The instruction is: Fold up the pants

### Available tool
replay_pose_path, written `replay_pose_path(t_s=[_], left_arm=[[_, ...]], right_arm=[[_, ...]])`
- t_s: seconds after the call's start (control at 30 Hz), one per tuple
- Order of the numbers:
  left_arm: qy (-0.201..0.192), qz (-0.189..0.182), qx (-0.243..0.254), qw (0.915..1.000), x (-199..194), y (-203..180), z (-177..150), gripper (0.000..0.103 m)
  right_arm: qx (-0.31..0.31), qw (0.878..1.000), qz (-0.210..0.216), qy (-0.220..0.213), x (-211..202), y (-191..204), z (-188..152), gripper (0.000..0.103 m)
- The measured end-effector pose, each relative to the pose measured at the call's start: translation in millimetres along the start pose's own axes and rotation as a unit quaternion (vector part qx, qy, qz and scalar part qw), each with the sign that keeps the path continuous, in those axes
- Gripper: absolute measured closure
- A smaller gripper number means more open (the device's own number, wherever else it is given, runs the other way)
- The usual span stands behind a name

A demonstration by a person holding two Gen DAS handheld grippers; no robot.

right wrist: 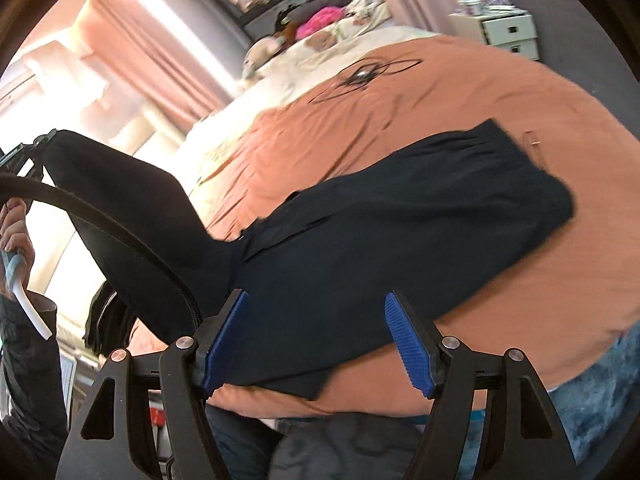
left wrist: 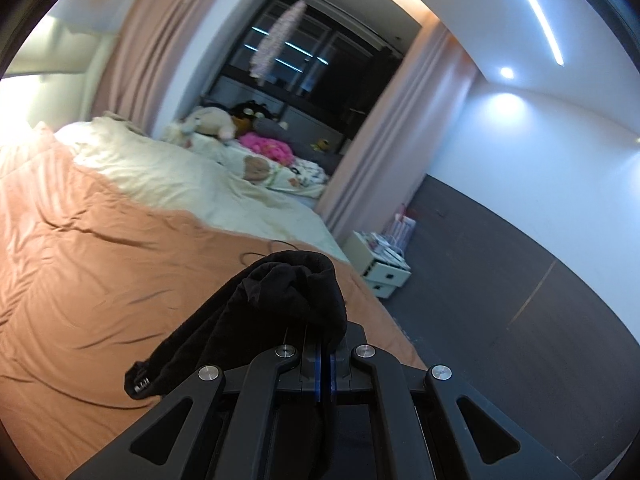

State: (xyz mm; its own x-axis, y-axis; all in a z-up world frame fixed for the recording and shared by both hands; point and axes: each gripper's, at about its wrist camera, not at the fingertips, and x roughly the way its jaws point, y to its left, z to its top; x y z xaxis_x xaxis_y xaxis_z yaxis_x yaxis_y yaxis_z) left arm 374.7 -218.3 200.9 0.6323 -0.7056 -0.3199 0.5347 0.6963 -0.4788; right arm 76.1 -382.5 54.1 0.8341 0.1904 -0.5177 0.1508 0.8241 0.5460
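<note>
Closest to the left wrist lens, the left tool [left wrist: 324,354] has its blue pads pressed together on a bunched fold of the black pants [left wrist: 276,304]; the cloth heaps up just ahead of the fingertips and trails down to the left of the tool, a hem end with a small pale label hanging above the orange bedspread [left wrist: 92,264]; beyond the tool the cover turns to a cream sheet [left wrist: 172,176], with a beige plush toy [left wrist: 210,120] and a pink bundle [left wrist: 268,146] at the far end; a small white drawer unit [left wrist: 386,268] stands on the floor to the tool's right.

From the right wrist view, the right tool [right wrist: 316,340] stands wide apart, its blue ribbed pads [right wrist: 408,348] gripping nothing; the pants [right wrist: 400,224] lie spread on the bedspread [right wrist: 500,92] directly ahead of and between the fingers, waistband end farthest from the tool; one leg [right wrist: 132,208] rises off the bed to the tool's left, up to the left tool at the frame edge; the person's hand [right wrist: 16,232] holds that tool's handle; a thin black cord [right wrist: 364,74] lies looped on the cover beyond the pants.
</note>
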Motion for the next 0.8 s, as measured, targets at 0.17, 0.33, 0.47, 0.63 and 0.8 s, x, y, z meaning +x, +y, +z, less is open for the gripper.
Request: replay_pose_path(t_s=[0.17,0.33,0.47,0.63,0.8], left_arm=[[0.023,-0.024,0.015,0.9993,32,-32,-4,0.101],[0.059,-0.038,0.020,0.9974,73,-61,-18,0.101],[0.086,-0.054,0.016,0.9947,107,-77,-34,0.101],[0.125,-0.066,0.013,0.9899,154,-96,-62,0.101],[0.163,-0.079,0.019,0.9833,189,-110,-94,0.101]], right_arm=[[0.024,0.999,-0.017,-0.022,-34,-22,-14,0.034],[0.055,0.997,-0.029,-0.037,-46,-35,-23,0.034],[0.077,0.996,-0.033,-0.044,-51,-47,-30,0.034],[0.105,0.992,-0.041,-0.050,-60,-60,-39,0.034],[0.130,0.989,-0.054,-0.053,-65,-73,-44,0.034]])
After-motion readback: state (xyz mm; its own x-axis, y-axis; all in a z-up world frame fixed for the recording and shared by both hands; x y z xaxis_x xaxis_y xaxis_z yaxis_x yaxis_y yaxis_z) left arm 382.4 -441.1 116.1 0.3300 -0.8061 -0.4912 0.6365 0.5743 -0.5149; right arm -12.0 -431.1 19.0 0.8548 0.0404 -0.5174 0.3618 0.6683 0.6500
